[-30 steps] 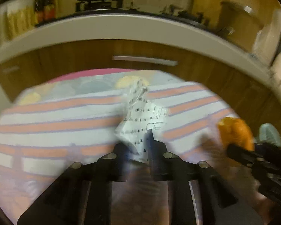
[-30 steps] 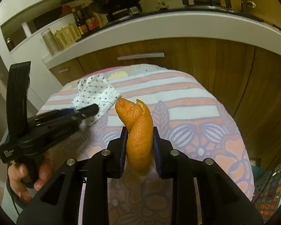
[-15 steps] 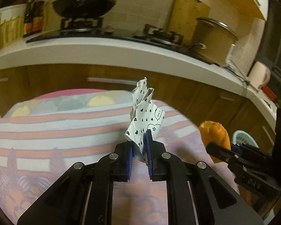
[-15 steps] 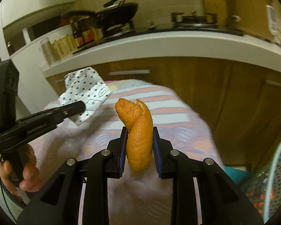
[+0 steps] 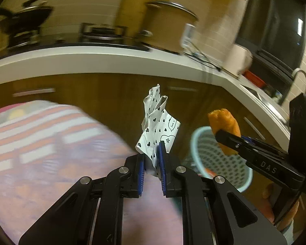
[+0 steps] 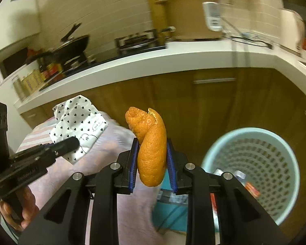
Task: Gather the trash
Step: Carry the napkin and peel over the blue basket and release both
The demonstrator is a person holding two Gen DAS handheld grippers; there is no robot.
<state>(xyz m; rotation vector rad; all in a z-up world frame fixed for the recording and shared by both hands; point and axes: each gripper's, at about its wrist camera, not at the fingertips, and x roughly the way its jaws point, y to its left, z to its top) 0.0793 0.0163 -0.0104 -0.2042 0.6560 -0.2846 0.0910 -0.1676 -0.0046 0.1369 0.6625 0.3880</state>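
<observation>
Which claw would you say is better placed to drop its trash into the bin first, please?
Probably the right claw: its orange peel is close beside the light blue bin, while the left claw with the patterned paper sits farther off, near the table.

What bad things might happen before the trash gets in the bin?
The orange peel is pinched only at its middle by the right tool, not yet over the blue basket, so it might slip and fall short. The crumpled paper is held by a corner in the left tool and might miss too.
</observation>
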